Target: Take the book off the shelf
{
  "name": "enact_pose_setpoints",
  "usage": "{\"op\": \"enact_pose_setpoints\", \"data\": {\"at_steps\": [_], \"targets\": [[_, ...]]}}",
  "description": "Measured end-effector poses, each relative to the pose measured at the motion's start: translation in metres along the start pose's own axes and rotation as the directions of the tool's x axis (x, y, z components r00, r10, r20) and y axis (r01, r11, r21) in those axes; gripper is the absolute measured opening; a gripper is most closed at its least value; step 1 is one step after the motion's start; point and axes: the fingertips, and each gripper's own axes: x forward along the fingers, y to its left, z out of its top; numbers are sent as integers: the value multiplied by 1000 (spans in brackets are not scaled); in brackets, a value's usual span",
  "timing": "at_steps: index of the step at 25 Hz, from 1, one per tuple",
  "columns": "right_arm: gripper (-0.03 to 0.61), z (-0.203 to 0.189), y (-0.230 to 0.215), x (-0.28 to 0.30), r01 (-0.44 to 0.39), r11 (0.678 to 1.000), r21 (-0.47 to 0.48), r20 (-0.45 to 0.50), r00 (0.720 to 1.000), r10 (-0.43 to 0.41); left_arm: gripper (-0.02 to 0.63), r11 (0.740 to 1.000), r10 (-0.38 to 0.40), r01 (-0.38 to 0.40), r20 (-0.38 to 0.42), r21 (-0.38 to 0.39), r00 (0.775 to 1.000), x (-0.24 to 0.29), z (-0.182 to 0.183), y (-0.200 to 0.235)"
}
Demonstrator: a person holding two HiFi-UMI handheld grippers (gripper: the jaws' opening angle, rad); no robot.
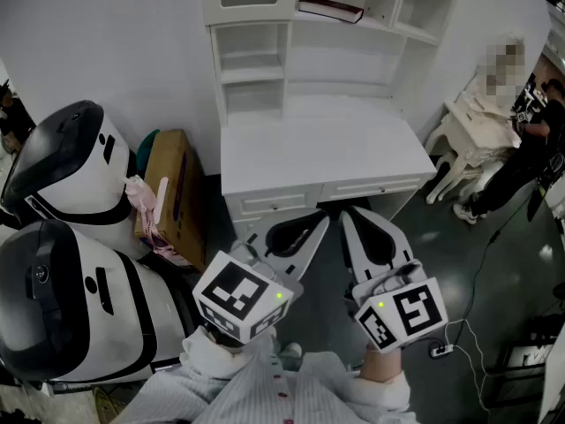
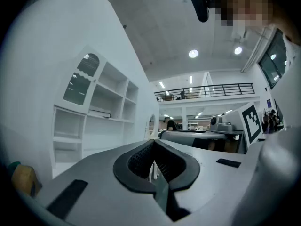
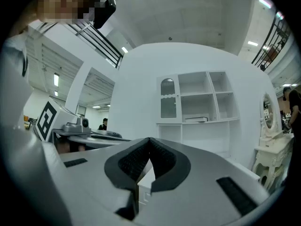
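Observation:
A dark-covered book lies flat on the middle shelf of the white hutch above the white desk. It shows small in the left gripper view as the book and in the right gripper view as the book. My left gripper and right gripper are held side by side in front of the desk's near edge, well short of the shelf. Both point level at the desk. Each pair of jaws is shut with nothing between them, as seen on the left gripper and the right gripper.
Two large white machines stand at the left, with a cardboard box beside the desk. A white chair and a seated person are at the right. A power strip with a cable lies on the floor.

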Motion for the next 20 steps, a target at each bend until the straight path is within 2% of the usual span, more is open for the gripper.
{"op": "enact_pose_setpoints", "data": {"at_steps": [9, 20], "targets": [[14, 4, -4, -7, 2, 1000, -6, 6, 1000, -2, 9, 1000, -1, 1, -9, 6, 1000, 6, -2, -1], [14, 0, -20, -36, -1, 1000, -9, 13, 1000, 1, 9, 999, 33, -33, -6, 16, 999, 18, -7, -24]]}}
